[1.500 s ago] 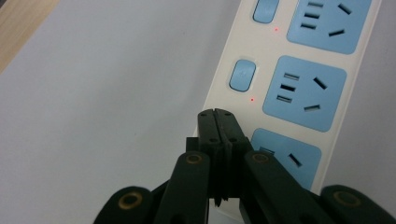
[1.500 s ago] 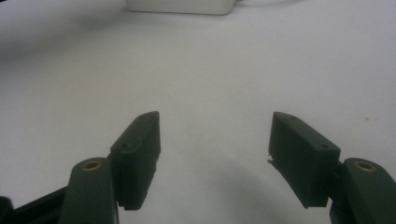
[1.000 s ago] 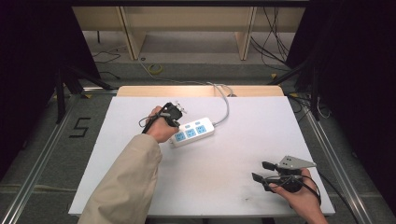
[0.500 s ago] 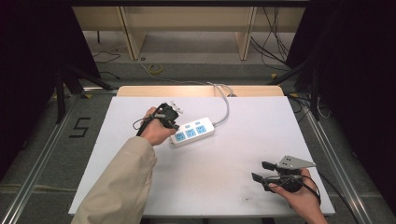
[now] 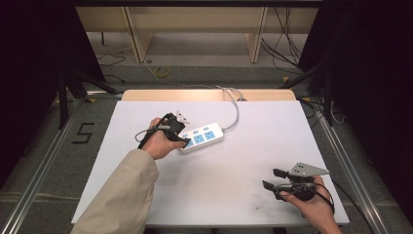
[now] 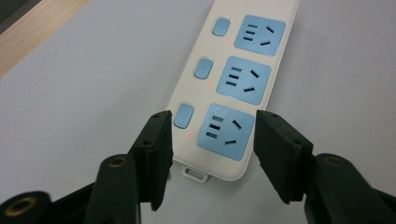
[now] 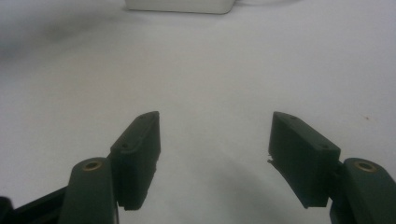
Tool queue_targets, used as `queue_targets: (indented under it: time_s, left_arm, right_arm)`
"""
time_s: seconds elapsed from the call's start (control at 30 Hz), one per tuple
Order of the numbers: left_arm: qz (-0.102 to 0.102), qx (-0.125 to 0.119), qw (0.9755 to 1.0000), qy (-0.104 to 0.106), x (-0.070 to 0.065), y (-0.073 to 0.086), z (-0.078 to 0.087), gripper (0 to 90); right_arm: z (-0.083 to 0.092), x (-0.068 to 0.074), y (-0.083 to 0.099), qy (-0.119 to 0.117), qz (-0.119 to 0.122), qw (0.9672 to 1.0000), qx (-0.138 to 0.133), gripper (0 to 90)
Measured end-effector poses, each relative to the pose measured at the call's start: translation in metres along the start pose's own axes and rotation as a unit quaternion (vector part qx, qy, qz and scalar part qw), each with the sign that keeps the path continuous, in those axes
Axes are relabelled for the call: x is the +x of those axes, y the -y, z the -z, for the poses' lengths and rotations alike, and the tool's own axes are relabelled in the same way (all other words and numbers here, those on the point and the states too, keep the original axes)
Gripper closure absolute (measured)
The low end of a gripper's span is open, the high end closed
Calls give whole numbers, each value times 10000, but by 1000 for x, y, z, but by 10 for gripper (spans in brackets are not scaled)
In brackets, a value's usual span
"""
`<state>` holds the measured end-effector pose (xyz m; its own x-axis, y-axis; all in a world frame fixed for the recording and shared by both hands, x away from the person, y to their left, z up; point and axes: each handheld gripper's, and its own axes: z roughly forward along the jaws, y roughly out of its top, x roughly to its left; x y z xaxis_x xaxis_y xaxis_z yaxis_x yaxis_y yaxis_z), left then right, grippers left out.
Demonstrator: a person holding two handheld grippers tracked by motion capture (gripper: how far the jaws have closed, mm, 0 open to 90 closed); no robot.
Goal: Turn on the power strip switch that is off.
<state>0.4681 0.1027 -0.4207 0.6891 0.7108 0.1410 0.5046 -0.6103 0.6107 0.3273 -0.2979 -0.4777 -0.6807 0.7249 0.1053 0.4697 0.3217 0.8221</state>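
White power strip (image 5: pixel 201 138) lying flat mid-table, left gripper (image 6: pixel 210 135) just over its near end, jaws just been opening, nothing pinched, right gripper (image 5: pixel 271 179) released, well apart from the strip

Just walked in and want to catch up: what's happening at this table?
A person works at a white table with a gripper in each hand. The left gripper hovers at the near end of a white power strip with three blue sockets; its jaws have just been opening and now stand apart over the nearest socket, with nothing clamped between them. The strip's cable runs off the far edge. The right gripper rests open near the table's front right corner, holding nothing.
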Motion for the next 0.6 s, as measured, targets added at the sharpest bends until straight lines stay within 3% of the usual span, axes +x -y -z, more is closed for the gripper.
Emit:
queue_targets:
  time_s: [0.13,0.27,0.4,0.6]
  left_arm:
    - [106,-124,9999,20,-4,3,3,381]
    - [50,-184,9998,44,-7,8,6,346]
    - [-154,-193,9996,154,-13,13,7,312]
    - [-7,-362,9990,270,-18,20,11,297]
  right_arm:
    - [0,0,0,-1,2,10000,-6,350]
    - [0,-1,0,-2,2,10000,7,350]
    - [0,0,0,-6,-12,10000,15,350]
    - [-1,0,0,-9,4,10000,23,350]
